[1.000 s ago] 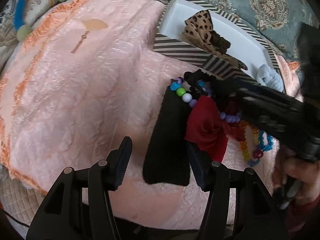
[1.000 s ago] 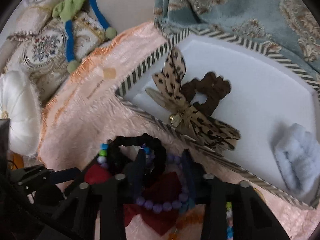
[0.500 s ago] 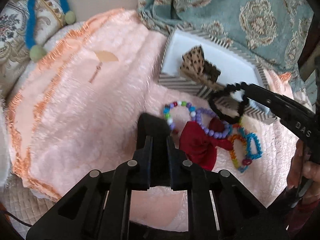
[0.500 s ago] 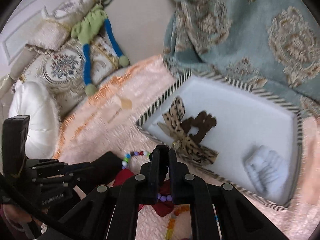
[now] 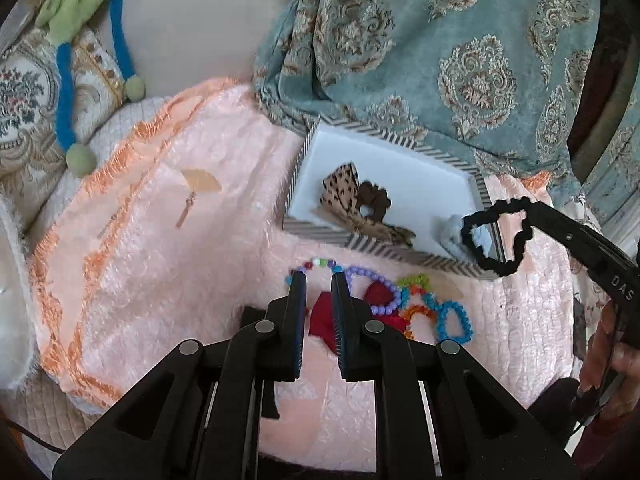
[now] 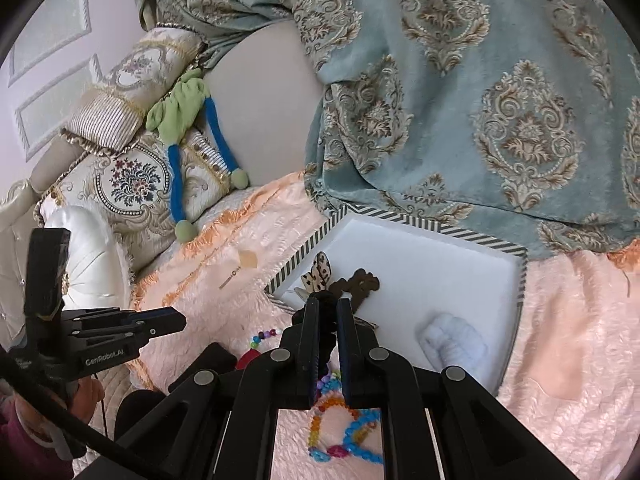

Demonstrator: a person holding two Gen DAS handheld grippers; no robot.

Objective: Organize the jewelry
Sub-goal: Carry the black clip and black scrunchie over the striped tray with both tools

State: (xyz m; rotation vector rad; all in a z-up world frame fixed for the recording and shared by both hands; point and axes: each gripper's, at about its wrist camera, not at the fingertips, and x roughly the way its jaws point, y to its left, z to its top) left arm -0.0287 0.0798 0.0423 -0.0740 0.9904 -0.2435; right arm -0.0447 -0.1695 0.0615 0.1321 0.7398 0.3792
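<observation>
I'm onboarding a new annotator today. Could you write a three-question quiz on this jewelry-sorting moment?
1. True or false: the black scrunchie lies flat inside the striped tray.
2. Which is already in the tray? A) red bow B) leopard-print bow C) purple bead bracelet
3. Fill in: the left gripper holds ____.

Key:
1. False; the right gripper holds it in the air, pinched between its fingers.
2. B; the red bow and purple bead bracelet lie on the pink blanket.
3. Nothing; a narrow gap shows between its fingers.
</observation>
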